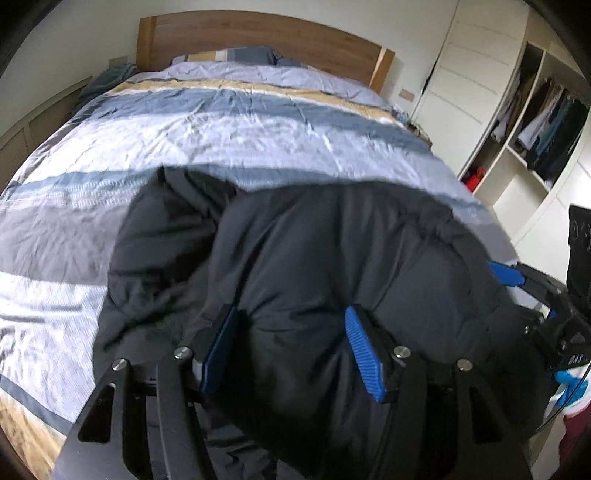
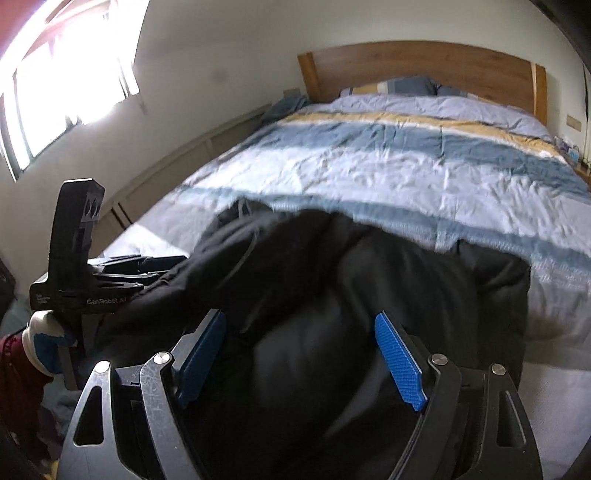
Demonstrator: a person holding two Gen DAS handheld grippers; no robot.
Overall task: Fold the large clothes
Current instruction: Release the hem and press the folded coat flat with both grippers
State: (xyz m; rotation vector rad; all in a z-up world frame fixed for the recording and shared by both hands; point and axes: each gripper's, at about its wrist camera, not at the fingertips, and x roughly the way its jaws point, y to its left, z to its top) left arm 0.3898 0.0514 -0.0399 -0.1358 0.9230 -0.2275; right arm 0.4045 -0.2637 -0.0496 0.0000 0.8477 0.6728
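Observation:
A black puffy jacket lies bunched at the foot end of the bed. My left gripper is shut on a thick fold of it; the padding bulges between the blue pads and creases run out from them. Further right on the same garment, my right gripper is shut on another wide bundle, which fills the gap between its pads. Each gripper shows in the other's view, the right one at the jacket's right edge and the left one at its left edge. The jacket's lower part is hidden under the grippers.
The bed carries a striped blue, white and yellow cover with a wooden headboard behind. A white wardrobe and open shelves of hanging clothes stand to the right. A bright window is on the left. A gloved hand holds the left gripper.

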